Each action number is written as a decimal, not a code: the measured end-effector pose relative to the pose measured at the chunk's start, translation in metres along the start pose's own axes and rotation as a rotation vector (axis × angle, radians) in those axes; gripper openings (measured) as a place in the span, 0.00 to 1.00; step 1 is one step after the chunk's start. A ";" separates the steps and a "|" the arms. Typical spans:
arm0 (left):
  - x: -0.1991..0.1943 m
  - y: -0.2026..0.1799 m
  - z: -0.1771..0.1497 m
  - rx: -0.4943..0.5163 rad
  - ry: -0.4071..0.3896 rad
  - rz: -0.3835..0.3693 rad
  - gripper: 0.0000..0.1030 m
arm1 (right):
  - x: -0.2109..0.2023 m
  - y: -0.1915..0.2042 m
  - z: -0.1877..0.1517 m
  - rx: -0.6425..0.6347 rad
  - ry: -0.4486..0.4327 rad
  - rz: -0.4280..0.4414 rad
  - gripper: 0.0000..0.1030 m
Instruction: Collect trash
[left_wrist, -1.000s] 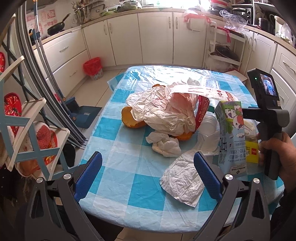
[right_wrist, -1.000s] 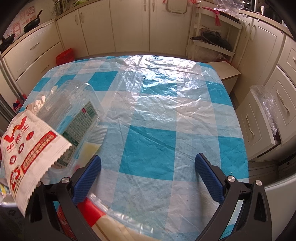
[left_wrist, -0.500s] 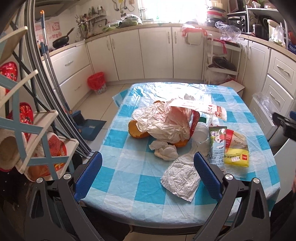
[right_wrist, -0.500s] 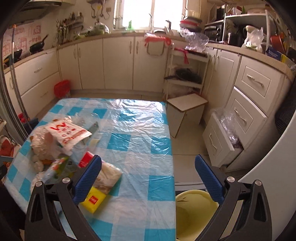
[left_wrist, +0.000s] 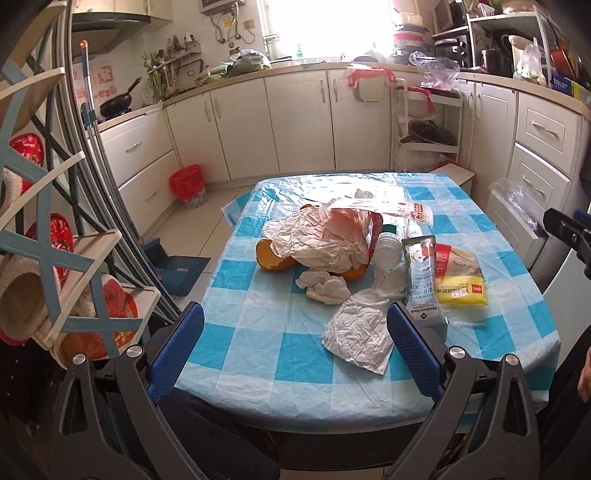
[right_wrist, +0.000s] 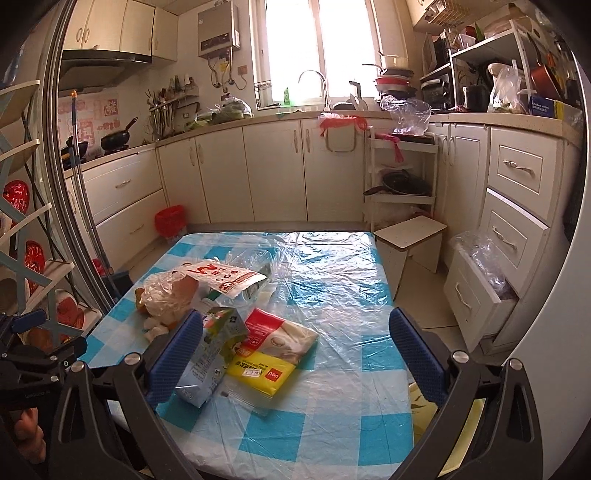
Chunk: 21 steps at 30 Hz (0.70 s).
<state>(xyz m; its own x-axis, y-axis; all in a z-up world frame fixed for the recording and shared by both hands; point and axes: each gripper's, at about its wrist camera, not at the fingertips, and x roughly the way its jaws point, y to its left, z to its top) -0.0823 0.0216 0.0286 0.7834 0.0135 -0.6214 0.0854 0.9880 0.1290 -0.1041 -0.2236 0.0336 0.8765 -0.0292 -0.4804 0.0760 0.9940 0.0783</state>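
- The table (left_wrist: 255, 332), under a blue-and-white checked cloth with clear plastic sheeting over it, fills the middle of both views; all the trash lies on it, bunched toward the near right part in the left wrist view.
- A crumpled pale plastic bag (left_wrist: 317, 240) is the largest piece, draped over pieces of orange pumpkin (left_wrist: 271, 258), with a red-printed white wrapper (left_wrist: 384, 208) lying across the top.
- A yellow packet (left_wrist: 461, 293) lies flat near the table's right edge, a red-and-beige packet (left_wrist: 456, 258) touching its far side.
- An opened milk carton (left_wrist: 421, 280) lies beside those packets; in the right wrist view its lower part is partly hidden behind one blue pad.
- A flat white wrapper (left_wrist: 360, 332) lies nearest the table's front edge, with wadded tissue (left_wrist: 327, 290) just beyond it.
- The left gripper (left_wrist: 295, 347) has its tongs spread wide, holding nothing, back from the table edge.
- The right gripper (right_wrist: 291, 354) is likewise spread and empty, above the near corner.
- Judgement: nothing is gathered yet; this is the approach. The next move calls for lowering one gripper onto a near piece, perhaps the carton or flat wrapper, and closing on an edge thin enough to pinch.
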 end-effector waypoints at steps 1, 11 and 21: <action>0.002 0.002 0.000 -0.009 0.003 0.011 0.92 | 0.000 0.000 0.000 -0.002 -0.003 -0.006 0.94; 0.010 0.008 0.000 -0.062 0.010 0.045 0.92 | -0.008 -0.013 -0.004 -0.008 -0.032 -0.051 0.94; 0.013 0.009 -0.001 -0.078 0.013 0.060 0.92 | -0.011 -0.015 -0.002 -0.005 -0.038 -0.047 0.94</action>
<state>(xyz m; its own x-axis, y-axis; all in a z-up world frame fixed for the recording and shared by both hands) -0.0718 0.0311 0.0214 0.7773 0.0749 -0.6247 -0.0103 0.9943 0.1063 -0.1160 -0.2377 0.0356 0.8896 -0.0801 -0.4496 0.1156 0.9919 0.0519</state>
